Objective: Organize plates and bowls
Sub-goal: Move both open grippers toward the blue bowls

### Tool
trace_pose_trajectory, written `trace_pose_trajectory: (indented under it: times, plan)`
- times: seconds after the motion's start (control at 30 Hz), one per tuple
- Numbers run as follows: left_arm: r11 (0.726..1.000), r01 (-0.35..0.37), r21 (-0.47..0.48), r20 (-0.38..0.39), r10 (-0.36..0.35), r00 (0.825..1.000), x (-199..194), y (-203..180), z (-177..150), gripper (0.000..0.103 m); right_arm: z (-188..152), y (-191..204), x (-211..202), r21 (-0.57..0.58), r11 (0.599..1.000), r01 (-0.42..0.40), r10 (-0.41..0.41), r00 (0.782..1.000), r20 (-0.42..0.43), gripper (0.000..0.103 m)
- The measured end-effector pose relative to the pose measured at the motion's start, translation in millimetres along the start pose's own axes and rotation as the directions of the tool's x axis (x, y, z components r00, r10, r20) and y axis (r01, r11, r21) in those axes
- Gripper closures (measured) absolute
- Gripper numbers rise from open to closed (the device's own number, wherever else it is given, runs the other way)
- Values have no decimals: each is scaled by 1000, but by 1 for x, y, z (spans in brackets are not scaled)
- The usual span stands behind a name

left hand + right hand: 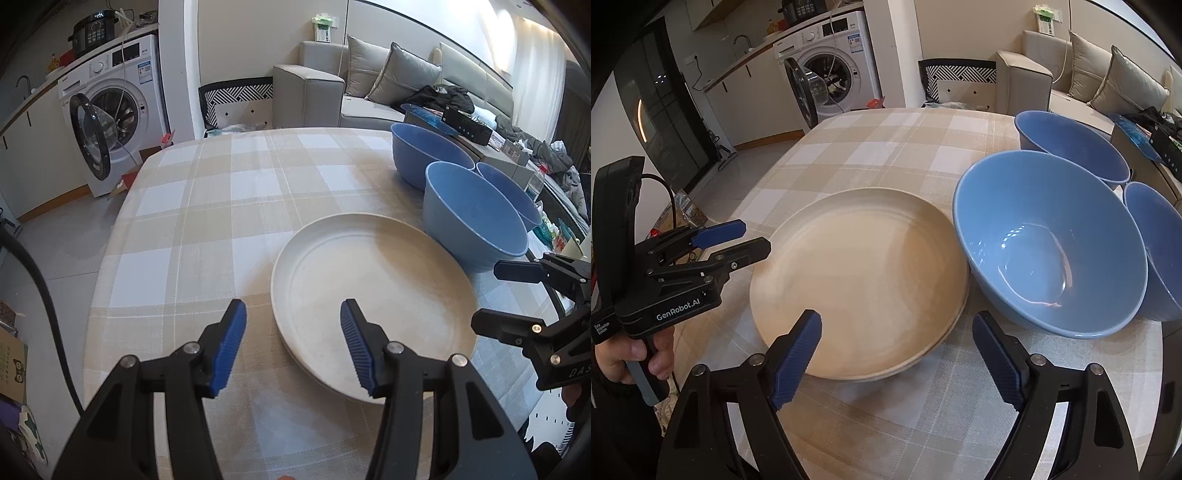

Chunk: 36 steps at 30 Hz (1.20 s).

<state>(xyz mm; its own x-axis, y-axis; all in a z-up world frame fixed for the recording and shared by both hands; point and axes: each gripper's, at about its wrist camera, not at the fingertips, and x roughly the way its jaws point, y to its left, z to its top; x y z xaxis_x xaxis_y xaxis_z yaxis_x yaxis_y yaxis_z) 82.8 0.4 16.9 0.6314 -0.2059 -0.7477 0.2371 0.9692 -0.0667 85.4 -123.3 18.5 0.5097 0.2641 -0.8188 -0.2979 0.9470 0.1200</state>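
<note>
A stack of cream plates point(373, 295) point(860, 280) lies on the checked tablecloth near the front edge. Three blue bowls stand to its right: a near one point(476, 214) point(1049, 243), a far one point(424, 155) point(1071, 144), and one at the right point(509, 195) point(1160, 243). My left gripper point(291, 347) is open and empty, its right finger over the plates' left rim; it also shows in the right wrist view point(738, 240). My right gripper point(897, 354) is open and empty at the plates' near right edge; it also shows in the left wrist view point(487, 299).
The round table point(207, 206) point(871, 147) has a beige and white checked cloth. A washing machine point(110, 110) point(827, 62) with its door open stands beyond on the left. A grey sofa point(369, 81) point(1071, 74) with cushions and clutter stands behind on the right.
</note>
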Motion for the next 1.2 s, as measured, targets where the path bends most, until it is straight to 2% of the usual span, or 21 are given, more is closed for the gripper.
trace_pose_trajectory:
  times: [0.23,0.3,0.33,0.37,0.43,0.73,1.07,1.2]
  plan:
    - [1000,0,22,33,-1,999,-13,-11,5,47,5,-4,-22,-3,1000,-17,17,998,56,14]
    - [1000,-5,20,43,4,999,-17,-13,8,38,6,-5,-29,-3,1000,-25,25,997,72,12]
    - [1000,-2,15,48,2,999,-18,-14,9,30,7,-6,-34,-4,1000,-30,30,996,84,11]
    - [1000,-3,12,54,2,999,-18,-14,11,17,7,-7,-38,-6,1000,-30,30,995,94,10]
    - [1000,-10,1,64,10,998,-19,-15,13,3,9,-9,-44,-13,1000,-17,18,994,112,6]
    - [1000,11,-1,86,-11,996,-22,-27,26,0,14,-29,-62,-6,1000,11,-10,990,143,1]
    - [999,49,-17,112,-47,993,-29,-46,47,0,23,-62,-86,17,1000,21,-23,983,183,1]
    - [999,43,-15,120,-41,992,-28,-56,56,0,28,-79,-98,27,999,24,-29,979,200,0]
